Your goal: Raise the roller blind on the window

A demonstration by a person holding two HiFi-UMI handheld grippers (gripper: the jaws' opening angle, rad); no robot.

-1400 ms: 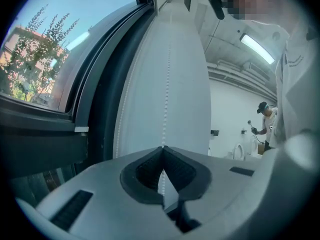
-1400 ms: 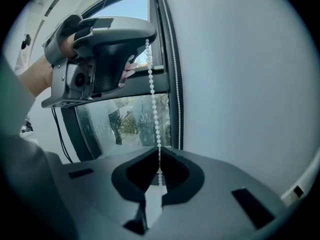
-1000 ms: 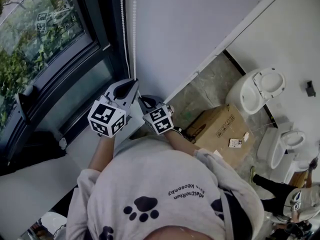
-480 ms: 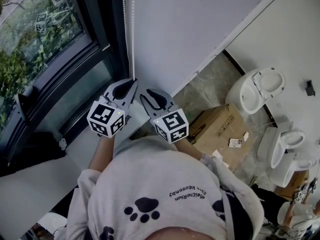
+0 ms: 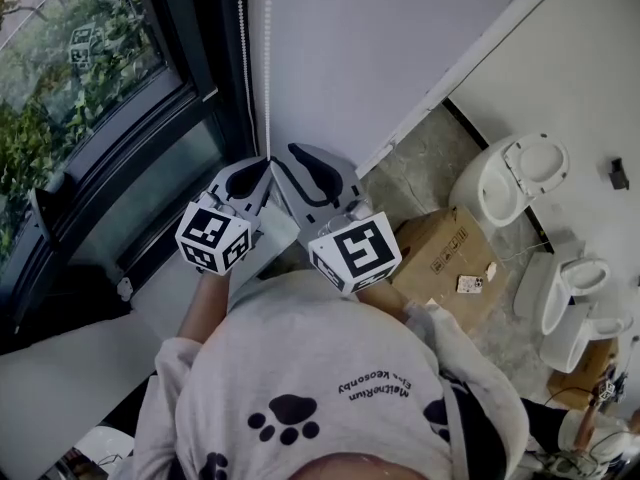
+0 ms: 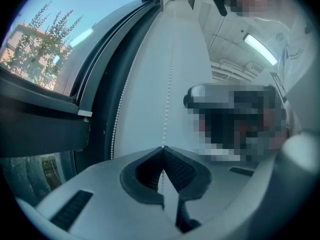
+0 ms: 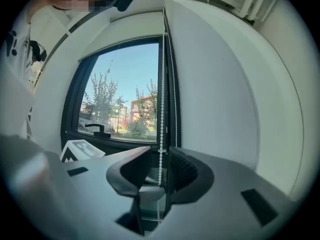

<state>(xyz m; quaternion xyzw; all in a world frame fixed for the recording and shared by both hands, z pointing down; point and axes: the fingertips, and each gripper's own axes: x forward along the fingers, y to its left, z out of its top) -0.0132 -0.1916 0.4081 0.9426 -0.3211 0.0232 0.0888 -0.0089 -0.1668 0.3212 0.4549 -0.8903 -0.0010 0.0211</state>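
**Item: roller blind, raising. Hand-over-hand pull on the chain.**

- **Bead chain** (image 7: 161, 119): it hangs in two strands at the right edge of the window (image 7: 125, 89), close against the white wall (image 5: 400, 48). This is the working part of the task.
- **Roller blind:** we see no cloth over the glass in the right gripper view. Trees and sky show clear through the pane. We cannot make out the roll itself, so we cannot judge how far up it is.
- **Left tongs** (image 6: 163, 154): clamped tight on one strand. The beads run straight into the closed tip, and the second strand hangs free beside the dark frame.
- **Right tongs** (image 7: 160, 156): spread wide, having just been opening. A strand hangs in the gap and neither pad presses on it. We cannot tell whether it is the strand the left tongs hold. In the head view these tongs sit just beside the left pair, next to the chain.
- **Step in hand:** as we judge it, the left tongs anchor the chain while the right tongs line up for a fresh grip.
- **Next move calls for:** closing the right tongs squarely on the beads so the chain cannot slip. We must first be sure it is the strand that lifts the blind. Only then should the left tongs let go for the next pull.
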